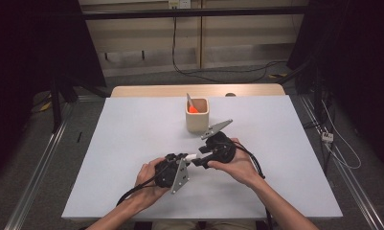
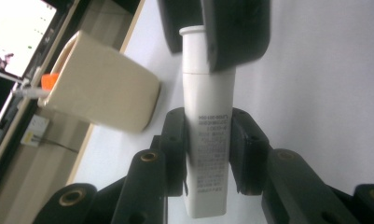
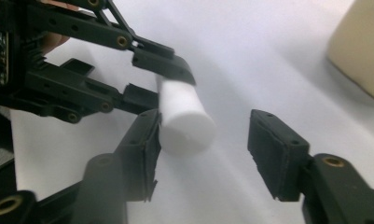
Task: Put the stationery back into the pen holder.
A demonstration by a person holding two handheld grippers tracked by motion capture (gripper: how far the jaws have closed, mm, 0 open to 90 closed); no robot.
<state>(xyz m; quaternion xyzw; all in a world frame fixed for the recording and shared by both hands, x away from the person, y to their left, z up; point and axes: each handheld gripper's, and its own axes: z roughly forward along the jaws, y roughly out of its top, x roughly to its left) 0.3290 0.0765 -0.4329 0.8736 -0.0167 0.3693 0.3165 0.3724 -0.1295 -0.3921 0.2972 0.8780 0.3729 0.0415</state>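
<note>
A white tube with small print lies level between the hands, and my left gripper is shut on its lower half. The left gripper sits just above the white table, held in the left hand. My right gripper faces the tube's round capped end. Its jaws stand open around that end: the left pad is right beside the tube, the right pad well apart. The right gripper meets the left one near the table's middle.
A beige square cup stands upright behind the grippers, holding an orange-tipped tool. It shows beside the tube and at the edge of the right gripper view. Cables trail from both grippers toward the table's near edge.
</note>
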